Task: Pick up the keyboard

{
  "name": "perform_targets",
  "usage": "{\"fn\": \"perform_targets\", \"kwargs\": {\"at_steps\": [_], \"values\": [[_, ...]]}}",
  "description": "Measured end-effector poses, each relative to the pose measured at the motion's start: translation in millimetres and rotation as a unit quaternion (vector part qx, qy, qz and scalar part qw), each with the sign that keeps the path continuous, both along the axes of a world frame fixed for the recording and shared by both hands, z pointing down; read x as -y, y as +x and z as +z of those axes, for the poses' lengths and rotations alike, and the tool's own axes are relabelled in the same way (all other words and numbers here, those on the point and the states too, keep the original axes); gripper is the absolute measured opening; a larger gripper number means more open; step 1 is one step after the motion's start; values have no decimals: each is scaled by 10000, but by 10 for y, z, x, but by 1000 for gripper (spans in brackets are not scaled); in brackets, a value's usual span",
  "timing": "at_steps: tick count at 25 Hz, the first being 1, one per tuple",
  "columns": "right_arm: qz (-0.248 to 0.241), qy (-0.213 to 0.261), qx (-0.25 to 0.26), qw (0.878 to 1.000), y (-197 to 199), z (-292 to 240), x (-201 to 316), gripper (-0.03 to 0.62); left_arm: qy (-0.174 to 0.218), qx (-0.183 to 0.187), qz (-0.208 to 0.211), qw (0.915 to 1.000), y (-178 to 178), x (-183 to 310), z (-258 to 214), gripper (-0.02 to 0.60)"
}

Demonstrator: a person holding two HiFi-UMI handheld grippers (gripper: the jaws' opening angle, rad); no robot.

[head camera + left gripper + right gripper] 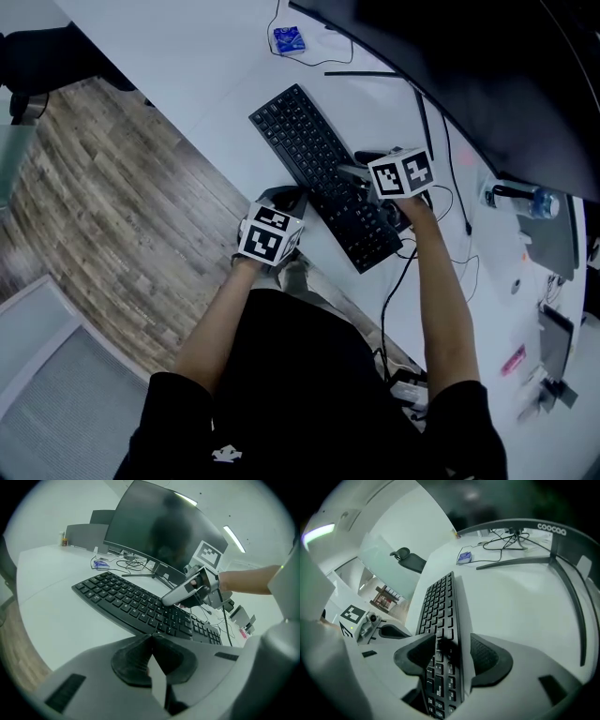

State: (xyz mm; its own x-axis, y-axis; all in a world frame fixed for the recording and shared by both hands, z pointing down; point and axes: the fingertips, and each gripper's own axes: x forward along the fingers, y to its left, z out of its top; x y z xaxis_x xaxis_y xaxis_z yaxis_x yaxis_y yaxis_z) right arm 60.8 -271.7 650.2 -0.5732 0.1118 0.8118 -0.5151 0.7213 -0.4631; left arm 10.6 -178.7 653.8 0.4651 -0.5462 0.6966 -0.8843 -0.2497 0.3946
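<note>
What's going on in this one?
A person holds two grippers over a desk. The right gripper has its jaws open astride the keyboard at its back edge, not clamping it. The left gripper, jaws shut and empty, sits at the keyboard's front edge. The keyboard lies on the desk, not yet lifted.

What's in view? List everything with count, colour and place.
Keyboard: one, black, slanted on the desk.
Monitor: one, dark, curved, behind the keyboard.
Packet: one, blue, far end of the desk.
Bottle: one, clear, desk's right side.
Cables: several, black, by the monitor's stand.
Desk: one, white.
Floor: wood-look, left of the desk.
Left gripper: one, grey, shut, empty, at the desk's near edge.
Right gripper: one, grey, open, astride the keyboard's edge.
</note>
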Motion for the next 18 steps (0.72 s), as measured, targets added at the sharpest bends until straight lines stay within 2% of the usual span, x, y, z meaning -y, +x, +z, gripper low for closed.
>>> {"fn": "perform_targets", "kwargs": {"at_steps": [3, 10, 18], "values": [[-107, -343, -45, 9993, -14, 63, -44, 213, 15, 1, 14, 10000, 5, -1, -2, 9], [-429, -683, -109, 9967, -49, 89, -140, 212, 50, 8, 19, 10000, 1, 10, 5, 9], [-549, -659, -154, 9962, -48, 96, -150, 210, 16, 38, 48, 10000, 1, 6, 8, 9]]}}
